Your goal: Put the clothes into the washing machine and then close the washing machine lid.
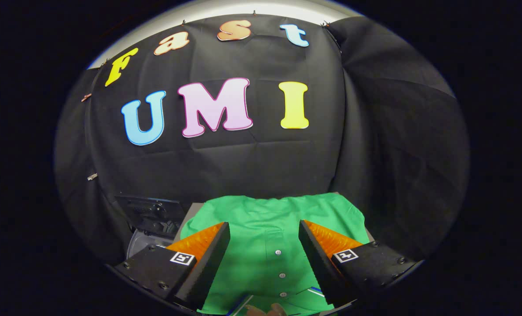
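Observation:
A green buttoned shirt (269, 219) lies spread flat on a surface, its button placket running straight between my fingers. My gripper (264, 232) is open above the shirt, its two fingers wide apart and holding nothing. To the left of the shirt, beyond my left finger (208, 254), stands the washing machine (144, 243) with its dark lid (151, 210) raised. Part of its round drum opening shows below the lid.
The black cloth wall rises right behind the shirt and the washing machine. A grey surface edge (189, 217) shows between the shirt and the machine.

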